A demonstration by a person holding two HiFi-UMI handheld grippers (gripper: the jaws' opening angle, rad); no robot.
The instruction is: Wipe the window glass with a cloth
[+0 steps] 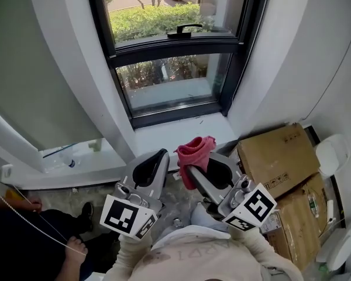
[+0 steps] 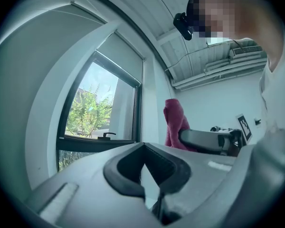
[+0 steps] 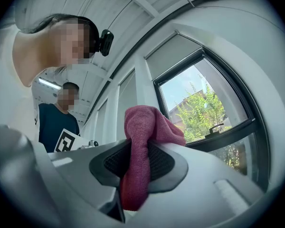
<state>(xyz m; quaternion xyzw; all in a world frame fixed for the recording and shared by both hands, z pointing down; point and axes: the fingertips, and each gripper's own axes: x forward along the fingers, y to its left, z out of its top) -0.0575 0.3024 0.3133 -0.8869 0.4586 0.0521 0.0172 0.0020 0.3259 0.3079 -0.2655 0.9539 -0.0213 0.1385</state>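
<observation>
You held the right gripper clamped on the cloth at the front edge of the window sill, below the window glass. The left gripper sat just beside it, jaws together.

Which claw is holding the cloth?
The right claw, clamped on the red cloth; the left claw is shut with nothing between its jaws.
</observation>
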